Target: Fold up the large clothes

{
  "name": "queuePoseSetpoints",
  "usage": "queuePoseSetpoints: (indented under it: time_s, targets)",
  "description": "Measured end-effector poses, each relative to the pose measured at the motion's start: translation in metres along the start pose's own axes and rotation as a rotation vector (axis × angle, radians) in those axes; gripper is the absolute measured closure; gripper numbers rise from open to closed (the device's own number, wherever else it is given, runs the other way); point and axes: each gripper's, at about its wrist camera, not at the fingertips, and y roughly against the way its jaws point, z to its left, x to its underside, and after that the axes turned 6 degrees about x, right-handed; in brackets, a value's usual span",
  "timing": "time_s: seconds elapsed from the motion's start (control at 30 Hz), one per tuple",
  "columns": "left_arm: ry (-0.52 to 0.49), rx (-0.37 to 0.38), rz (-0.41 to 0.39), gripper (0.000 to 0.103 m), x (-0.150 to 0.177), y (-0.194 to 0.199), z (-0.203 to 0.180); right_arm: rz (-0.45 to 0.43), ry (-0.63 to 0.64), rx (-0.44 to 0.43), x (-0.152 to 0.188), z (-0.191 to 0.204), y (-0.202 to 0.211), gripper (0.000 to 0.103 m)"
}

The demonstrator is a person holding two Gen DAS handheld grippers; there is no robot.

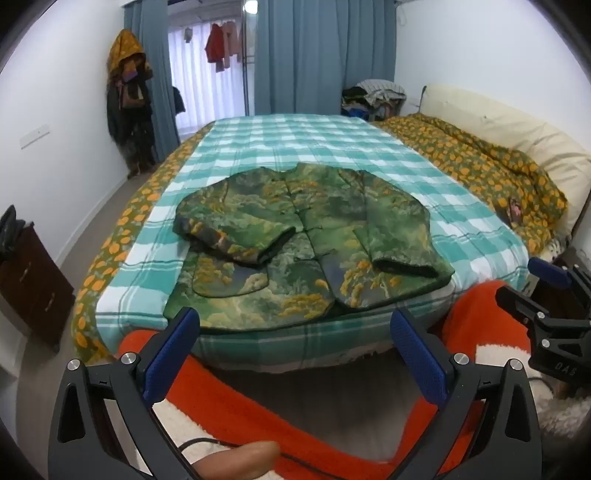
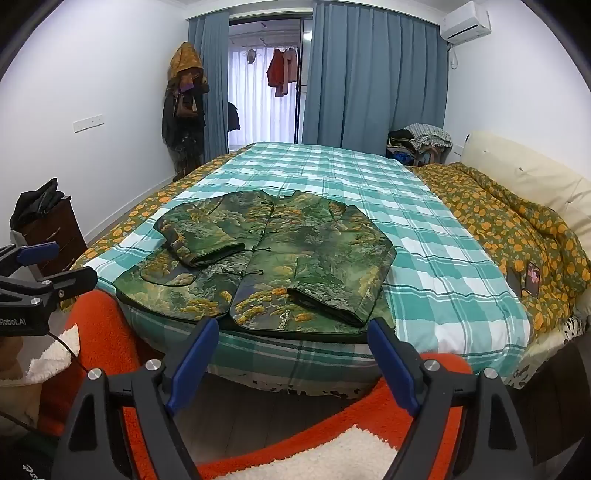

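- Green brocade jacket (image 1: 306, 240), patterned with yellow trees, lies buttoned and front-up at the near edge of the bed (image 1: 480, 236); both sleeves are folded in across its front, and its hem reaches the mattress edge.
- Dark wooden drawer unit (image 2: 55, 236) stands at the far left; the right wrist view shows black cloth heaped on its top, while the left wrist view cuts most of it off at the frame edge.
- Left tongs (image 1: 295, 347) stand wide open with nothing between the blue pads (image 1: 168, 354), short of the jacket's hem and not touching it.
- Right tongs (image 2: 291, 354) are also spread wide and empty, held just before the bed edge; each view catches the other tool only partly at its side.
- Orange fleece sleeves (image 1: 229, 402) fill the bottom of both views and hide the floor below.
- Checked teal blanket (image 2: 424, 236) lies bare beyond and to the right of the jacket, giving open room.
- Orange-flowered quilt (image 2: 517, 229) is bunched along the right side against a cream headboard (image 2: 524, 173).
- Air conditioner (image 2: 466, 23) shows only in the right wrist view.
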Motion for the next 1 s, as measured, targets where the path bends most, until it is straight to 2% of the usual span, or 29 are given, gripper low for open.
queuePoseSetpoints:
  time_s: [0.57,1.0]
  targets:
    - [-0.029,0.017,0.013,0.0,0.014,0.0,-0.015,0.006,0.009,-0.002,0.004,0.008,-0.002,0.018]
    - [-0.028,0.03,0.031,0.0,0.013,-0.005,-0.008,0.012,0.008,-0.007,0.004,0.006,-0.004,0.018]
